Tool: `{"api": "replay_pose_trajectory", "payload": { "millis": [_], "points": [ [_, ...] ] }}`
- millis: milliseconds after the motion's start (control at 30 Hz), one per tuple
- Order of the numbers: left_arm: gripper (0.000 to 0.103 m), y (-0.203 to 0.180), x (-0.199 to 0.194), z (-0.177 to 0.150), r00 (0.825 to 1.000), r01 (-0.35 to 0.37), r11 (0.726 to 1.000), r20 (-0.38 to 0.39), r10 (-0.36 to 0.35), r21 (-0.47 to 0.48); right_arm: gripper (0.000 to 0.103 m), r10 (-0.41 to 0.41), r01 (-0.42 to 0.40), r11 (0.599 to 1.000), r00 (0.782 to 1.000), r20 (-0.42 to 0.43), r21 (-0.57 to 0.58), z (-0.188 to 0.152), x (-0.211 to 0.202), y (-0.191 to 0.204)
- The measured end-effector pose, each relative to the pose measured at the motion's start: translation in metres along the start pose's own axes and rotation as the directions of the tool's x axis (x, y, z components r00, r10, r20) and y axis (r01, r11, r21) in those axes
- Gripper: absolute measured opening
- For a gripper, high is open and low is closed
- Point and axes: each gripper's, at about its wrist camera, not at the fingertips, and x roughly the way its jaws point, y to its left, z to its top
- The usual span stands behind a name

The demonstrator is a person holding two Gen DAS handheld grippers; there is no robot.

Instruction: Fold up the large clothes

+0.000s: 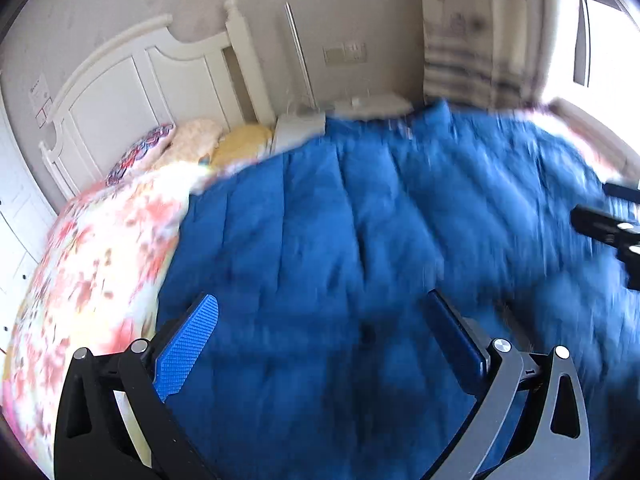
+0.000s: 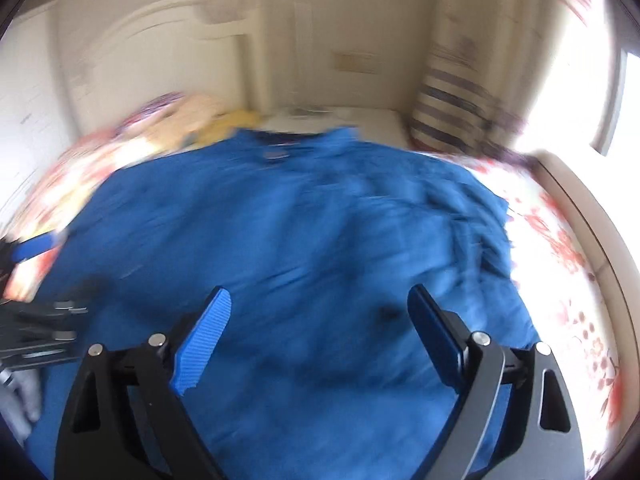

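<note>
A large blue quilted garment (image 1: 360,220) lies spread across a bed with a floral cover (image 1: 92,248). In the right wrist view the same blue garment (image 2: 300,240) fills the middle, its collar at the far end. My left gripper (image 1: 320,312) hovers over the garment's near part, jaws wide apart and nothing between them. My right gripper (image 2: 318,300) is likewise open above the cloth. The right gripper (image 1: 608,224) shows at the right edge of the left wrist view; the left gripper (image 2: 36,320) shows at the left edge of the right wrist view. Both pictures are blurred.
A white headboard (image 1: 132,76) stands at the far left with pillows (image 1: 192,140) in front of it. A striped cushion (image 2: 452,112) leans in the far right corner by a bright window (image 2: 624,100). The floral bed cover (image 2: 560,248) shows bare to the right of the garment.
</note>
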Motion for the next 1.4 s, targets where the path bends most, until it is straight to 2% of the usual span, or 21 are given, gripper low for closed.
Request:
{"api": "replay_pose_trajectory", "payload": {
  "millis": [67,100,133,200,267,367,400,467,500,533,600,667,733,767,833,900,933,1000,1033,1133,1400],
  "points": [
    [0.099,-0.002,0.012,-0.017,0.996,-0.001,1.000,-0.086,0.002,0.018,0.090,0.044,-0.051,0.995,0.996,-0.081,-0.087,-0.014,0.003,0.025],
    [0.099,-0.001,0.016,-0.022,0.995,0.001,1.000,-0.104,0.000,0.010,0.090,0.023,-0.045,0.988,0.988,-0.155,-0.145,-0.028,0.014,0.038],
    [0.099,0.001,0.013,-0.023,0.996,0.005,1.000,-0.094,-0.006,-0.007,0.091,-0.005,-0.024,0.987,0.984,-0.180,-0.161,-0.035,0.021,0.041],
    [0.099,0.007,0.013,-0.024,0.993,-0.006,1.000,-0.118,0.003,-0.025,0.092,0.009,-0.030,0.992,0.986,-0.166,-0.125,-0.039,0.019,0.035],
    [0.099,0.012,0.007,-0.028,0.991,-0.010,0.999,-0.131,0.005,-0.040,0.092,0.009,-0.026,0.996,0.982,-0.191,-0.086,-0.037,0.013,0.026],
    [0.099,0.022,-0.007,-0.042,0.992,-0.061,0.998,-0.113,0.060,-0.011,0.092,-0.026,0.021,0.999,0.991,-0.133,-0.040,-0.043,-0.020,0.001],
    [0.099,0.028,-0.011,-0.049,0.991,-0.083,0.996,-0.110,0.081,-0.012,0.092,-0.051,0.048,0.999,0.989,-0.137,-0.025,-0.051,-0.025,-0.011],
    [0.099,0.046,-0.015,-0.063,0.990,-0.085,0.995,-0.118,0.078,-0.054,0.094,-0.096,0.095,0.995,0.980,-0.174,-0.014,-0.067,-0.023,-0.029],
    [0.099,0.056,-0.016,-0.068,0.989,-0.077,0.993,-0.129,0.066,-0.084,0.094,-0.060,0.066,0.997,0.979,-0.192,0.025,-0.080,-0.019,-0.044],
    [0.099,0.067,-0.016,-0.074,0.989,-0.062,0.989,-0.141,0.043,-0.135,0.094,-0.026,0.036,0.998,0.985,-0.171,0.054,-0.082,-0.024,-0.050],
    [0.099,0.079,-0.018,-0.078,0.989,-0.059,0.980,-0.144,0.031,-0.191,0.094,-0.045,0.055,0.997,0.985,-0.169,0.056,-0.086,-0.033,-0.053],
    [0.099,0.084,-0.032,-0.084,0.991,-0.084,0.973,-0.119,0.059,-0.216,0.094,-0.068,0.077,0.995,0.987,-0.144,0.061,-0.088,-0.048,-0.050],
    [0.099,0.079,-0.049,-0.085,0.996,-0.066,0.973,-0.075,0.051,-0.220,0.094,-0.016,0.022,0.998,0.995,-0.095,0.057,-0.092,-0.069,-0.037],
    [0.099,0.072,-0.062,-0.086,0.999,-0.017,0.976,-0.041,0.009,-0.217,0.094,0.006,-0.003,0.999,0.997,-0.078,0.038,-0.092,-0.077,-0.028],
    [0.099,0.053,-0.077,-0.086,0.999,0.035,0.984,-0.003,-0.036,-0.176,0.095,0.043,-0.045,0.998,0.997,-0.066,-0.039,-0.093,-0.088,-0.005],
    [0.099,0.028,-0.082,-0.086,0.999,0.052,0.993,0.009,-0.052,-0.104,0.095,0.078,-0.085,0.991,0.994,-0.078,-0.101,-0.093,-0.085,0.017],
    [0.099,0.011,-0.077,-0.086,0.999,0.048,0.998,-0.008,-0.048,-0.046,0.095,0.088,-0.101,0.986,0.991,-0.101,-0.130,-0.097,-0.078,0.026],
    [0.099,-0.013,-0.058,-0.092,0.998,0.006,0.999,-0.057,-0.004,0.035,0.096,0.052,-0.085,0.980,0.982,-0.181,-0.179,-0.111,-0.053,0.038],
    [0.099,-0.018,-0.051,-0.094,0.998,-0.013,0.998,-0.061,0.016,0.056,0.099,0.045,-0.076,0.983,0.983,-0.179,-0.169,-0.112,-0.049,0.038],
    [0.099,-0.015,-0.056,-0.096,0.998,-0.031,0.998,-0.048,0.033,0.046,0.099,0.062,-0.089,0.986,0.981,-0.186,-0.142,-0.110,-0.050,0.033],
    [0.099,-0.006,-0.065,-0.098,0.998,-0.035,0.999,-0.048,0.037,0.031,0.099,0.046,-0.077,0.985,0.980,-0.192,-0.155,-0.110,-0.063,0.030]
  ]
}}
